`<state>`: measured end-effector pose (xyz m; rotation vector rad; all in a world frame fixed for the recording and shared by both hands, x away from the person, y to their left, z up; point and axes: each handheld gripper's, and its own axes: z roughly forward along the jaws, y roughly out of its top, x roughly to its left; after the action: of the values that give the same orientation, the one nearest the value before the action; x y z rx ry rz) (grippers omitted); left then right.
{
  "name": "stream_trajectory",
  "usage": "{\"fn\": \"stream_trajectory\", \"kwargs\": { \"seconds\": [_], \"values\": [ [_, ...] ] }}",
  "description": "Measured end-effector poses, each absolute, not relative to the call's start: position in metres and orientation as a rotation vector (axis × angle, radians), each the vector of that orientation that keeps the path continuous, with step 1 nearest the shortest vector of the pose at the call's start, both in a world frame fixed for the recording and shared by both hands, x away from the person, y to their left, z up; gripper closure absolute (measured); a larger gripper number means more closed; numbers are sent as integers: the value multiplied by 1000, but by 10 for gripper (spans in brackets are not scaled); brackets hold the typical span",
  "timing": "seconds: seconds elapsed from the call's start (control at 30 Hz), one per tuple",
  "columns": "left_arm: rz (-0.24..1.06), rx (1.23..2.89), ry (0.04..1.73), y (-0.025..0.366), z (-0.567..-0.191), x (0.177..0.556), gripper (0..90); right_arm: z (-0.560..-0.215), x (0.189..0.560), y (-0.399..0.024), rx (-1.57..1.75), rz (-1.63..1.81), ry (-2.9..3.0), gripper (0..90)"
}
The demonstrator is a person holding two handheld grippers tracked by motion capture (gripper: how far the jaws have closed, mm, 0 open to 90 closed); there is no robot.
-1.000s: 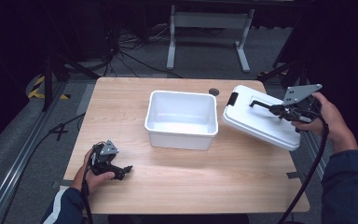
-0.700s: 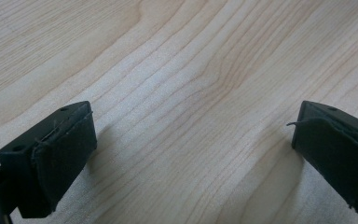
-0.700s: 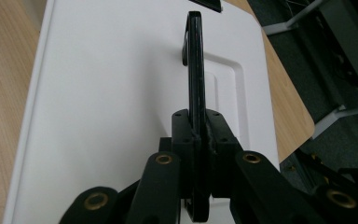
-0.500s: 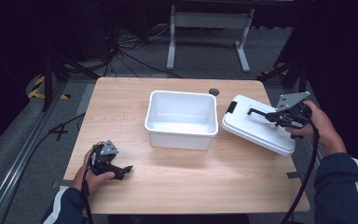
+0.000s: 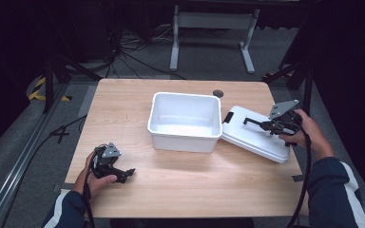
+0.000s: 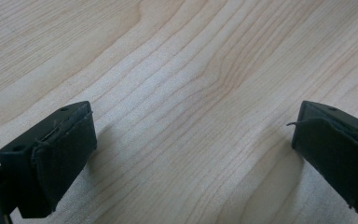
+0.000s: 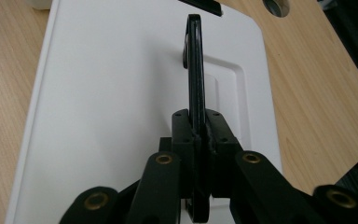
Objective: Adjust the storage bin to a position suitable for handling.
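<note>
A white tub [image 5: 184,137] stands open in the middle of the wooden table [image 5: 123,118]. To its right is a white lid [image 5: 247,142], low over the table's right side, its left edge close to the tub. My right gripper [image 5: 261,124] is shut on the lid's black handle [image 5: 250,121]. In the right gripper view the jaws clamp that thin upright handle [image 7: 194,56] above the lid [image 7: 112,93]. I cannot tell whether the lid rests on the table. My left gripper [image 5: 123,175] lies at the table's front left, open, with bare wood between its pads [image 6: 65,149].
A black latch [image 5: 228,117] sits on the lid's edge near the tub. A round hole [image 5: 217,93] is in the tabletop behind the tub. Cables and a metal stand [image 5: 214,28] are on the floor beyond the table.
My right gripper has come down with the lid, bringing it lower and closer to the table beside the tub. The left gripper has not moved.
</note>
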<state>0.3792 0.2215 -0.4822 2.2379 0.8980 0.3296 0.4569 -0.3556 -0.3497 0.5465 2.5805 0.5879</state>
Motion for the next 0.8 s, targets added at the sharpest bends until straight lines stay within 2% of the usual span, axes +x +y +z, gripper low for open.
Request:
{"fn": "stream_trajectory", "kwargs": {
  "seconds": [0.8],
  "values": [
    [330,2237,899,221,-482,379,2,-394,466,-355,660,657,2590,847]
  ]
}}
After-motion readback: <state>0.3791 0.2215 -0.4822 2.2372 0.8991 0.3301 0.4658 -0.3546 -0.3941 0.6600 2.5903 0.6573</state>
